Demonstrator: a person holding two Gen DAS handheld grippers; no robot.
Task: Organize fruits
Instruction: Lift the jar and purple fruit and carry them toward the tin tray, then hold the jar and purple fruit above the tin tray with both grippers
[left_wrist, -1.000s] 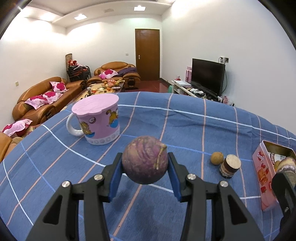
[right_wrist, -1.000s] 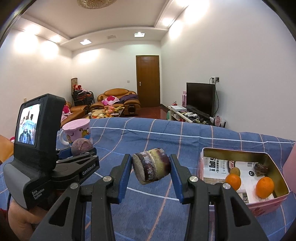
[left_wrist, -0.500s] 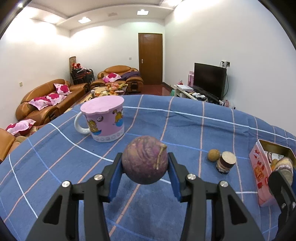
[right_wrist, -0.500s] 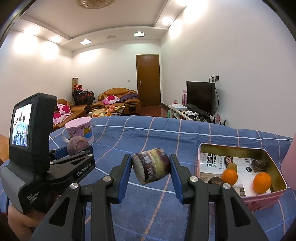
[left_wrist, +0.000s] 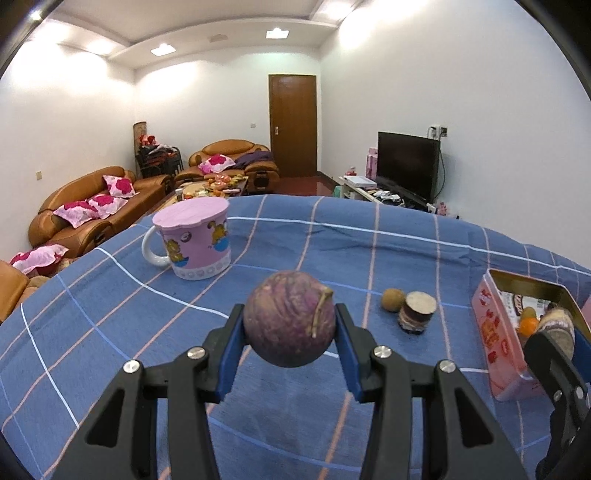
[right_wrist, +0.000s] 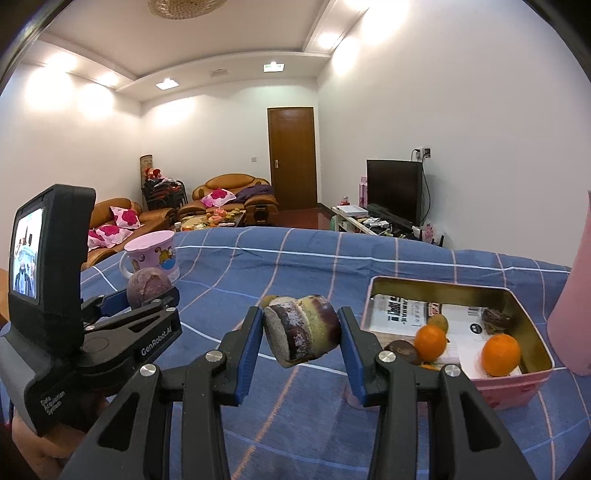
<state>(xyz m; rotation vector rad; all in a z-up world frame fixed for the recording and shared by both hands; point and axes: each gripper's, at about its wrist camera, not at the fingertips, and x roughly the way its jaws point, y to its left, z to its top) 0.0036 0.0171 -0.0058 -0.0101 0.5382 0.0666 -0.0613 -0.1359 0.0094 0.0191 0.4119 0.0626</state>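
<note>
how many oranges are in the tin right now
2. One orange sits near the middle of the pink tin, by its near wall; the other orange lies toward the near right corner. The gripper fingers hide part of the tin, so more may be there.

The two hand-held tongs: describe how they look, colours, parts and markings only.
Both are matte black plastic. The left tongs and the right tongs each have angular black fingers with blue pads on the inner faces and silver screw heads along the linkage. In the right wrist view, the left unit has a small lit screen and white lettering reading GenRobot.AI.
</note>
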